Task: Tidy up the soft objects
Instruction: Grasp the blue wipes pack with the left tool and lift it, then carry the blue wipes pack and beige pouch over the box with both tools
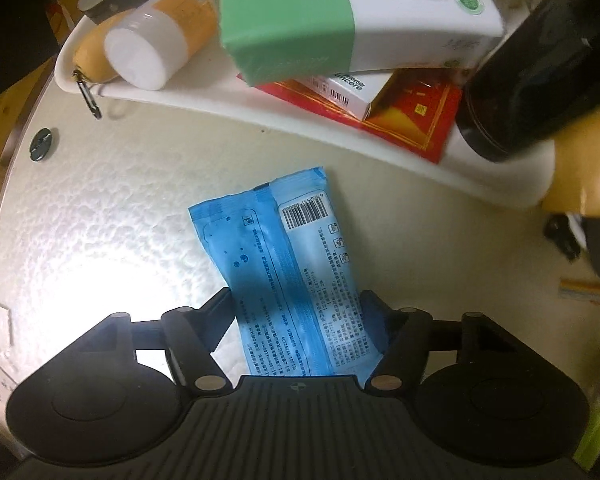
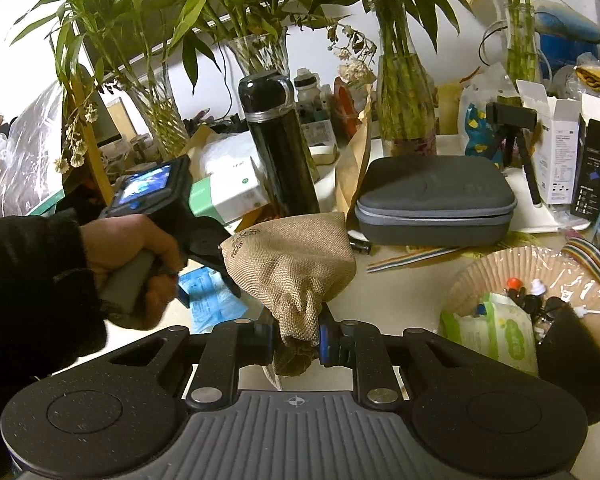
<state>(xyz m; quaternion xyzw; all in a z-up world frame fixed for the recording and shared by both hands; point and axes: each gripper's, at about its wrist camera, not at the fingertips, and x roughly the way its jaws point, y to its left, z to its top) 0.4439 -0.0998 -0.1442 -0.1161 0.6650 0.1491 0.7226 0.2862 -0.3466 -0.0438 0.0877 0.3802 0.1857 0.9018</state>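
Overhead, left claw (image 1: 296, 300) straddles blue pack (image 1: 288, 256) on tabletop (image 1: 112, 220), grip unclear; soft, slippery, take mid-body. Right claw (image 2: 296, 340) pinches burlap pouch (image 2: 292, 264) neck.

Glossy blue plastic packet (image 1: 284, 256) (crinkled); coarse burlap pouch (image 2: 292, 264).

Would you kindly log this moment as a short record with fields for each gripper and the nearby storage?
left gripper: pointing down, jaws astride the blue wipes packet on the table, grip not confirmed
right gripper: shut on the burlap pouch, held off the table
tray: white, holds bottles and boxes
basket: holds a green-white packet
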